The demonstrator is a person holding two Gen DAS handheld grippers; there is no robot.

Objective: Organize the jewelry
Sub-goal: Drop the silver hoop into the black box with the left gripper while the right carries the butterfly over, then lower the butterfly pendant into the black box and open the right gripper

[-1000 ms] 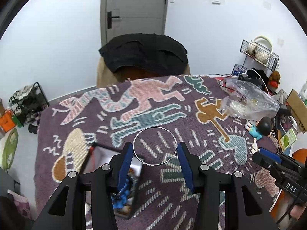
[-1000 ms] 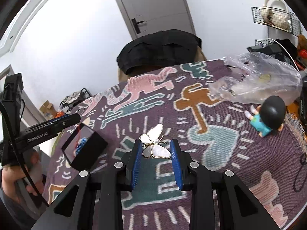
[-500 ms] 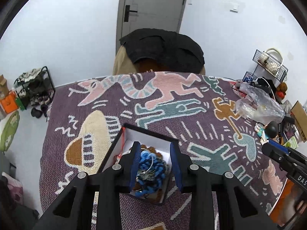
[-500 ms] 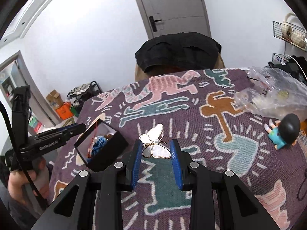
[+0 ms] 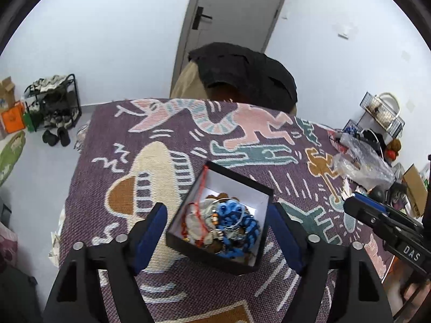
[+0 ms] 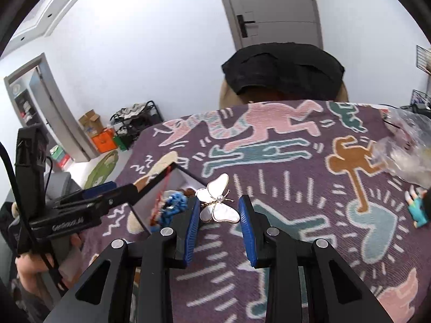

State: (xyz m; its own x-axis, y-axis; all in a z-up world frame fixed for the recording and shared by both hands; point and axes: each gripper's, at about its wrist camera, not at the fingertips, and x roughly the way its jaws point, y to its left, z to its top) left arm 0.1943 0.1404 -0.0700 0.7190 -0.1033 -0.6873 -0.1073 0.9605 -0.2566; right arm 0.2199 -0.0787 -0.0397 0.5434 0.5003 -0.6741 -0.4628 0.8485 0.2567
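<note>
A black jewelry box (image 5: pixel 229 262) with a white inside sits on the patterned purple cloth (image 5: pixel 172 167). It holds blue beads (image 5: pixel 231 215), a red cord, a thin silver hoop (image 5: pixel 229 211) and other pieces. My left gripper (image 5: pixel 216 232) is open, its blue pads on either side of the box. My right gripper (image 6: pixel 219 215) is shut on a white and gold butterfly brooch (image 6: pixel 218 204), held just right of the box (image 6: pixel 150 185) and above the cloth.
A clear plastic bag (image 5: pixel 361 164) and a small doll (image 6: pixel 419 208) lie at the cloth's right side. A chair with a black garment (image 5: pixel 242 75) stands behind the table. A shoe rack (image 5: pixel 51 105) is on the floor at left.
My left gripper carried the silver hoop over the box, opened wide and left the hoop inside. My right gripper moved left toward the box with the brooch still held.
</note>
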